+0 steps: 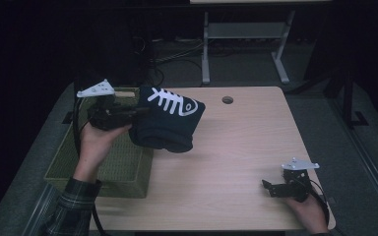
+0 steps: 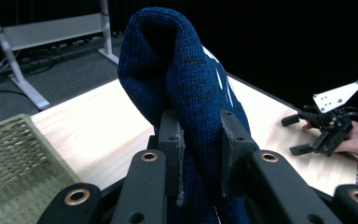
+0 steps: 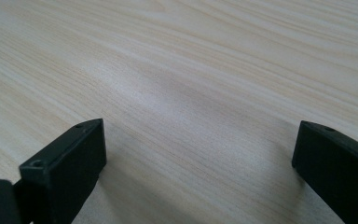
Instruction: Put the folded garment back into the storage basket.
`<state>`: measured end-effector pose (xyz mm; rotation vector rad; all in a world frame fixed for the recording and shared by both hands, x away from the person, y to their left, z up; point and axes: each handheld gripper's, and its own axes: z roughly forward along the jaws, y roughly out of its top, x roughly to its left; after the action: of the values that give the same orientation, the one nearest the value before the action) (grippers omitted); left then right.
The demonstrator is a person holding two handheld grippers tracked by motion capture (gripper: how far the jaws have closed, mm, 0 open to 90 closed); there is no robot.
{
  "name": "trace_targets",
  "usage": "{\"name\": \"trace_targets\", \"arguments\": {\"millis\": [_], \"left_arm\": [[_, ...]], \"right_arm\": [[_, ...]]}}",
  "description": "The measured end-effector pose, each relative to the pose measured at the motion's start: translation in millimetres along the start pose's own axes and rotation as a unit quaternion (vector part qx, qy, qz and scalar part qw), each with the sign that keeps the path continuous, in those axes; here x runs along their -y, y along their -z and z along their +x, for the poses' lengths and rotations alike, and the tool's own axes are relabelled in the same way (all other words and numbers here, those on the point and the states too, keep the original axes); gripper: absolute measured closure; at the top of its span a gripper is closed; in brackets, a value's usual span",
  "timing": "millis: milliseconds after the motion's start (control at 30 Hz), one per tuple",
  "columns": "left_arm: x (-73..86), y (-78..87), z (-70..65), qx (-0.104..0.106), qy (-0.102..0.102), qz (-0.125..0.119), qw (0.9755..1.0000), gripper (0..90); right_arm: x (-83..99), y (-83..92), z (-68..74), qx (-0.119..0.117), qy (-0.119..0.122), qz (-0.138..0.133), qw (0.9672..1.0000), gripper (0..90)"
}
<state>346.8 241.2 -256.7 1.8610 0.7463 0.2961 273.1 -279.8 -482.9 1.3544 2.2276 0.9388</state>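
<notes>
A light wooden desk point(image 1: 236, 147) is seen, with a round cable hole point(image 1: 227, 100) set near its far edge. A green woven basket point(image 1: 120, 167) is placed at the left side of the desk, overhanging its edge. Beyond the desk, on the grey carpeted floor point(image 1: 256, 69), the metal legs of a second table point(image 1: 205, 49) are seen among dark cables point(image 1: 177, 56).
</notes>
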Motion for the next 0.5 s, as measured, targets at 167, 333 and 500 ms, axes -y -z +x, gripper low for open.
{"name": "trace_targets", "arguments": {"millis": [167, 333, 500], "left_arm": [[1.5, 12.6, 6.7, -0.007, 0.004, -0.008, 0.9999, 73.9], [1.9, 27.2, 13.1, -0.021, 0.004, -0.012, 0.9997, 73.9], [3.0, 43.4, 20.0, -0.036, 0.009, -0.021, 0.9991, 73.9]], "right_arm": [[0.0, 0.0, 0.0, 0.000, 0.000, 0.000, 1.0000, 2.5], [0.0, 0.0, -0.1, 0.000, 0.000, 0.000, 1.0000, 2.5], [0.0, 0.0, -0.1, 0.000, 0.000, 0.000, 1.0000, 2.5]]}}
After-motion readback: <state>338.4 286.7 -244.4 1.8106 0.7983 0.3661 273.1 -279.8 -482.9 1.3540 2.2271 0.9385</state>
